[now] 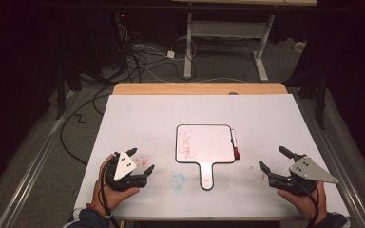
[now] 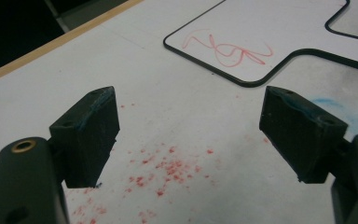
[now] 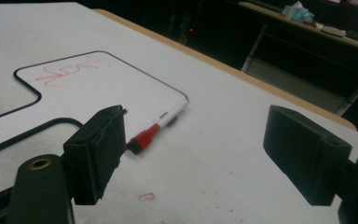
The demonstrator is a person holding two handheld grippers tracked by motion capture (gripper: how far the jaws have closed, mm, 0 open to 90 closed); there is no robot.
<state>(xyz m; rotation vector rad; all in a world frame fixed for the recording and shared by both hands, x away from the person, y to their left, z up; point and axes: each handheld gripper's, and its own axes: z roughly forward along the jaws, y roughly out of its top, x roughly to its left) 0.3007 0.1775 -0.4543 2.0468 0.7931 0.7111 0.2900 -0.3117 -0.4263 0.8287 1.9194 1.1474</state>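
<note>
A: Big picture first: the white table (image 1: 138,118) had the paddle-shaped whiteboard (image 1: 204,142) lying flat near its middle, handle toward the person, a red scribble (image 1: 187,143) on its left half.

B: And both hands sat at the near edge, well apart from it. To me this read as the opening step, nothing taken up.

A: Agreed. The left gripper (image 1: 141,160) had its jaws spread wide, nothing between them, hovering over red specks (image 2: 168,163) on the tabletop. The right gripper (image 1: 275,159) was spread just as wide and empty too.

B: The red-capped marker (image 3: 158,128) lay just beside the board's right edge, looking as though it touched the rim. In the right gripper view it sat nearly in line with the jaws.

A: So the next move probably called for the right hand to go forward and inward, then pinch that slim barrel without nudging the board.

B: Anything in the way?

A: Hardly. A faint blue smudge (image 1: 177,180) left of the handle, just a stain. The board's rim crowding the marker was the one snag I'd have watched.
</note>
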